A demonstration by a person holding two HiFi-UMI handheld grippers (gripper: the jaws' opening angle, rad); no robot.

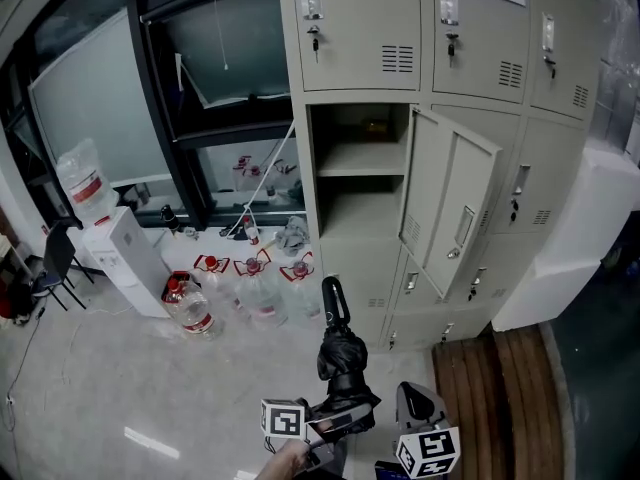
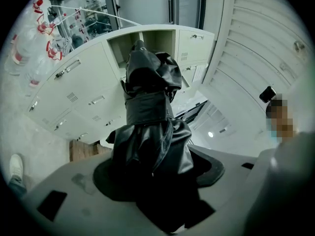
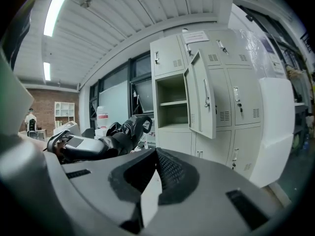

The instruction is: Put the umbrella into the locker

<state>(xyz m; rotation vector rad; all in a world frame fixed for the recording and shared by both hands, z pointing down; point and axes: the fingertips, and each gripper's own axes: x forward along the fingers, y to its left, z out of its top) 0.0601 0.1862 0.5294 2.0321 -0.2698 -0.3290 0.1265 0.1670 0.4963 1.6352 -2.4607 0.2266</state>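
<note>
A folded black umbrella (image 1: 340, 353) points up and away toward the beige lockers, its curved handle end uppermost. My left gripper (image 1: 340, 418) is shut on the umbrella's lower part at the bottom of the head view. In the left gripper view the umbrella (image 2: 147, 112) rises from between the jaws of that gripper (image 2: 152, 176) toward the open locker (image 2: 147, 41). The open compartment (image 1: 360, 168) has a shelf and looks empty; its door (image 1: 450, 203) swings out to the right. My right gripper (image 3: 155, 173) is shut with nothing in it, low beside the left one (image 1: 420, 408).
Several large water bottles (image 1: 250, 283) stand on the floor left of the lockers, near a white water dispenser (image 1: 125, 258) and a black chair (image 1: 55, 258). A white block (image 1: 580, 248) stands at the right. Wooden planks (image 1: 490, 388) run along the locker base.
</note>
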